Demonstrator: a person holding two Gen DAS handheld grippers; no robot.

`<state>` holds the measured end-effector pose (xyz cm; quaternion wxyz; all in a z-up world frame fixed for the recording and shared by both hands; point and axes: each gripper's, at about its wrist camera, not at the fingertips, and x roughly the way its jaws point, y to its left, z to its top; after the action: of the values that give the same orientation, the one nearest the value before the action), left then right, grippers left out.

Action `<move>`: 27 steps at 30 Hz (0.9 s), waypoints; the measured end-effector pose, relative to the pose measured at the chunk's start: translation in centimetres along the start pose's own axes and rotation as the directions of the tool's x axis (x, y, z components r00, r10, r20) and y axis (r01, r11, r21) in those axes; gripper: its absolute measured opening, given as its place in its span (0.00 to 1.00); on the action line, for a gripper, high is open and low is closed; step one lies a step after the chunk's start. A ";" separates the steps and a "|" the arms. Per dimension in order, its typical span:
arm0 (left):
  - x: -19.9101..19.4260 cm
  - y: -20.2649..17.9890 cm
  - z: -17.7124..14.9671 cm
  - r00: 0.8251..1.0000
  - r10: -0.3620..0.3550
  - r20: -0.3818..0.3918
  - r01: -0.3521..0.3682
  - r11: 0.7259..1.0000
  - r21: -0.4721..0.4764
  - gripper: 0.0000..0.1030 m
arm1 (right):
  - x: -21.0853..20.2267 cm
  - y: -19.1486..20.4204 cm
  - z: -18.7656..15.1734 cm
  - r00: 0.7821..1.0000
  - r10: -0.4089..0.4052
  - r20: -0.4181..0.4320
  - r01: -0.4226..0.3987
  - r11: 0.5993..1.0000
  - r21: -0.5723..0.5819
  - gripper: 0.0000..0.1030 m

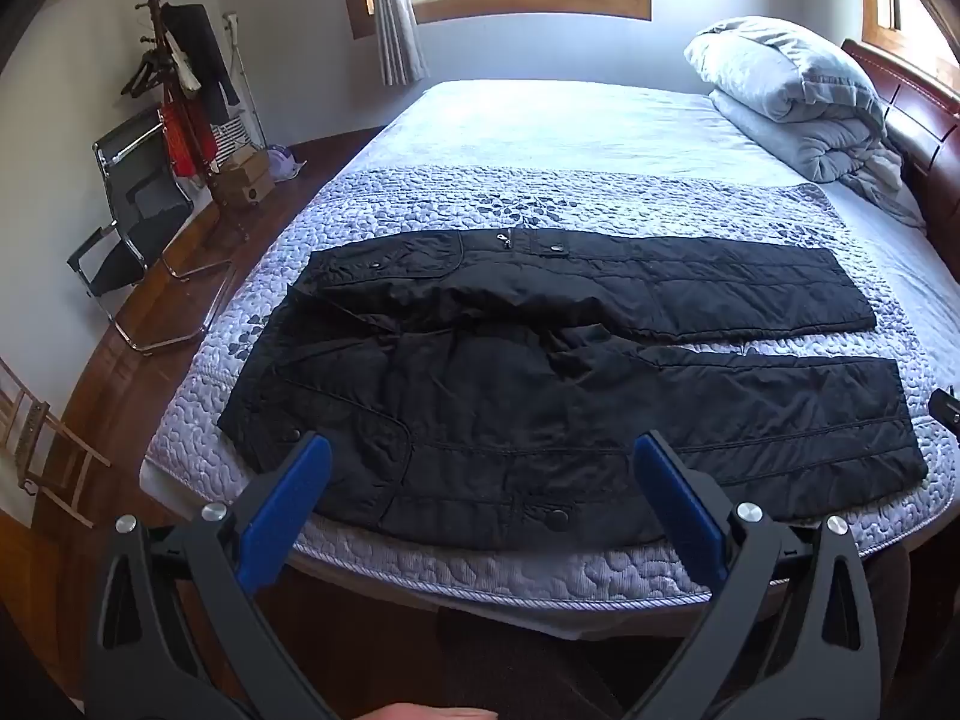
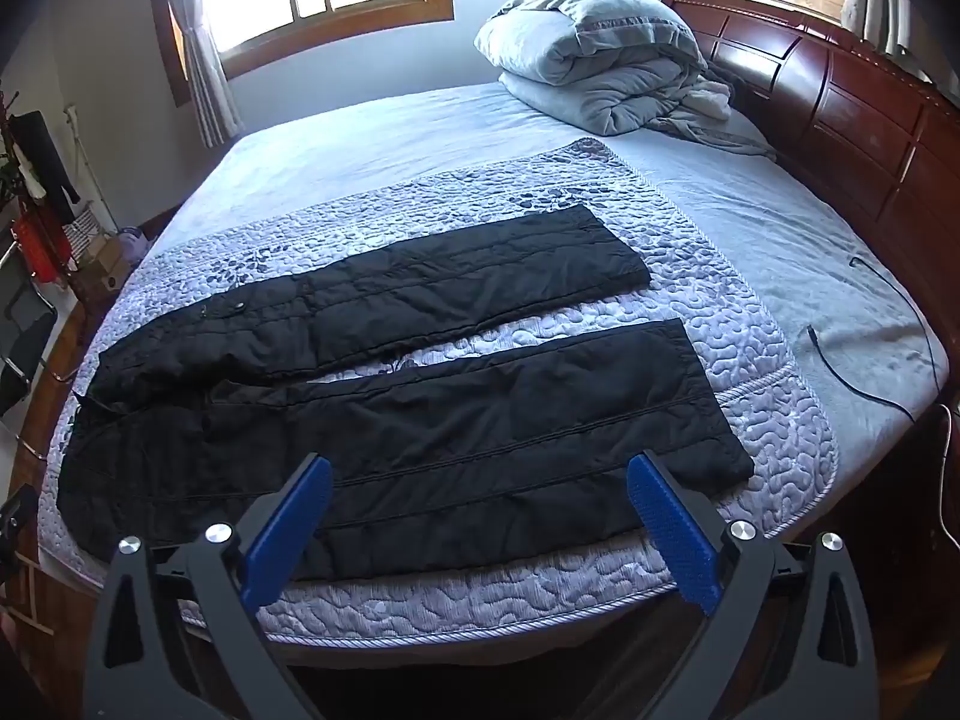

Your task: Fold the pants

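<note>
Black quilted pants (image 1: pixel 540 384) lie spread flat on a patterned quilt (image 1: pixel 420 204) on the bed, waist at the left, both legs running to the right. They also show in the right wrist view (image 2: pixel 420 420). My left gripper (image 1: pixel 483 450) is open and empty, held above the near edge of the bed over the waist part. My right gripper (image 2: pixel 480 474) is open and empty, above the near leg close to the bed's front edge. The near leg's hem (image 2: pixel 714 408) lies flat.
A folded grey duvet (image 1: pixel 786 90) lies at the head of the bed by the wooden headboard (image 2: pixel 840 96). A black cable (image 2: pixel 840 372) lies on the sheet at the right. A chair (image 1: pixel 132 222) and coat stand (image 1: pixel 180 78) are on the floor left of the bed.
</note>
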<state>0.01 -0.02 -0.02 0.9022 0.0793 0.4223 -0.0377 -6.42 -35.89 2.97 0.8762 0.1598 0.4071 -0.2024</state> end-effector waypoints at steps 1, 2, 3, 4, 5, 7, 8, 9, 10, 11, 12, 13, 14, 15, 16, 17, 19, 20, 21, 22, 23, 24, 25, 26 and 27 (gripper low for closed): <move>0.0 0.0 0.0 1.000 -0.006 0.002 0.006 1.000 -0.004 0.98 | 0.0 0.0 0.0 1.000 0.003 -0.003 -0.003 1.000 0.001 0.97; 0.0 0.0 0.0 1.000 -0.005 0.004 0.005 1.000 -0.002 0.98 | 0.0 0.0 0.0 1.000 0.002 -0.005 -0.002 1.000 0.002 0.97; -0.1 0.0 0.0 1.000 -0.005 0.005 0.005 1.000 0.002 0.98 | 0.0 0.0 0.0 1.000 0.001 -0.004 -0.001 1.000 0.000 0.97; -0.1 -0.1 0.0 1.000 -0.004 0.007 0.004 1.000 0.007 0.98 | 0.0 0.0 0.0 1.000 0.001 -0.004 -0.001 1.000 -0.002 0.97; -0.1 -0.1 0.0 1.000 -0.002 0.008 0.002 1.000 0.013 0.98 | 0.0 0.0 0.0 1.000 0.001 -0.003 -0.001 1.000 -0.005 0.97; -0.1 -0.6 0.3 1.000 0.000 0.009 -0.001 1.000 0.027 0.98 | 0.0 0.1 0.0 1.000 -0.001 -0.001 0.001 1.000 -0.007 0.97; -0.4 -0.4 0.2 1.000 -0.002 0.010 0.002 1.000 0.027 0.98 | 0.0 0.1 0.0 1.000 -0.002 0.000 0.002 1.000 -0.007 0.97; -0.4 -0.4 0.2 1.000 -0.003 0.009 0.002 1.000 0.031 0.98 | 0.0 0.1 0.0 1.000 -0.002 0.000 0.002 1.000 -0.007 0.97; -0.4 -0.4 0.2 1.000 -0.004 0.008 0.004 0.999 0.034 0.98 | -0.1 0.1 -0.1 1.000 -0.004 0.003 0.004 1.000 -0.010 0.97; -0.5 -0.6 0.1 1.000 -0.006 0.008 0.006 0.999 0.034 0.98 | -0.1 0.1 0.0 1.000 -0.003 0.001 0.003 1.000 -0.009 0.97; -0.5 -0.6 0.2 1.000 -0.005 0.009 0.005 0.999 0.033 0.98 | -0.1 0.0 0.0 1.000 -0.003 0.000 0.003 1.000 -0.008 0.97; -0.6 -0.6 0.2 1.000 -0.005 0.009 0.004 0.999 0.033 0.98 | -0.2 0.1 0.0 1.000 -0.004 0.001 0.004 1.000 -0.006 0.97; -0.6 -0.6 0.3 1.000 -0.006 0.009 0.006 0.999 0.032 0.98 | -0.2 0.2 0.0 1.000 -0.006 0.002 0.006 1.000 -0.006 0.97; -0.6 -0.6 0.3 1.000 -0.008 0.008 0.008 0.999 0.031 0.98 | -0.1 -0.1 0.0 1.000 -0.005 0.003 0.005 1.000 -0.001 0.97; -0.2 -0.5 -0.2 1.000 -0.012 0.009 0.011 1.000 0.024 0.98 | -0.1 -0.2 0.0 1.000 -0.005 0.004 0.005 1.000 0.000 0.97; -0.1 -0.5 -0.2 1.000 -0.012 0.008 0.011 1.000 0.023 0.98 | -0.1 -0.2 0.0 1.000 -0.005 0.004 0.005 1.000 0.001 0.97; -0.1 -0.4 -0.2 1.000 -0.010 0.007 0.010 1.000 0.024 0.98 | -0.2 -0.2 0.0 1.000 -0.004 0.005 0.004 1.000 0.001 0.97; -0.2 -0.4 -0.2 1.000 -0.010 0.009 0.009 1.000 0.025 0.98 | -0.2 -0.2 0.0 1.000 -0.004 0.004 0.004 1.000 0.000 0.97; -0.2 -0.5 -0.2 1.000 -0.010 0.013 0.009 1.000 0.027 0.98 | -0.2 -0.2 0.1 1.000 -0.003 0.003 0.003 1.000 -0.002 0.97; -0.2 -0.5 -0.2 1.000 -0.009 0.014 0.009 1.000 0.027 0.98 | -0.2 -0.2 0.0 1.000 -0.002 0.004 0.002 1.000 -0.003 0.97; -0.2 -0.5 -0.2 1.000 -0.009 0.015 0.008 1.000 0.027 0.98 | -0.2 -0.1 0.0 1.000 -0.004 0.004 0.004 1.000 -0.006 0.97; -0.2 -0.5 -0.2 1.000 -0.009 0.014 0.009 1.000 0.027 0.98 | -0.2 -0.1 0.1 1.000 -0.004 0.005 0.004 1.000 -0.007 0.97; -0.2 -0.4 -0.2 1.000 -0.011 0.013 0.010 1.000 0.028 0.98 | -0.2 -0.1 0.1 1.000 -0.003 0.007 0.003 1.000 -0.008 0.97; -0.2 -0.5 -0.1 1.000 -0.010 0.013 0.010 1.000 0.029 0.98 | -0.2 0.0 0.1 1.000 -0.003 0.008 0.003 1.000 -0.010 0.97; -0.2 -0.4 -0.1 1.000 -0.008 0.015 0.008 1.000 0.030 0.98 | -0.2 0.0 0.1 1.000 -0.003 0.009 0.003 1.000 -0.010 0.97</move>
<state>-0.25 -0.37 0.00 0.9039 0.0906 0.4152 -0.0482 -6.52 -35.88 3.20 0.8785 0.1541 0.4044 -0.2024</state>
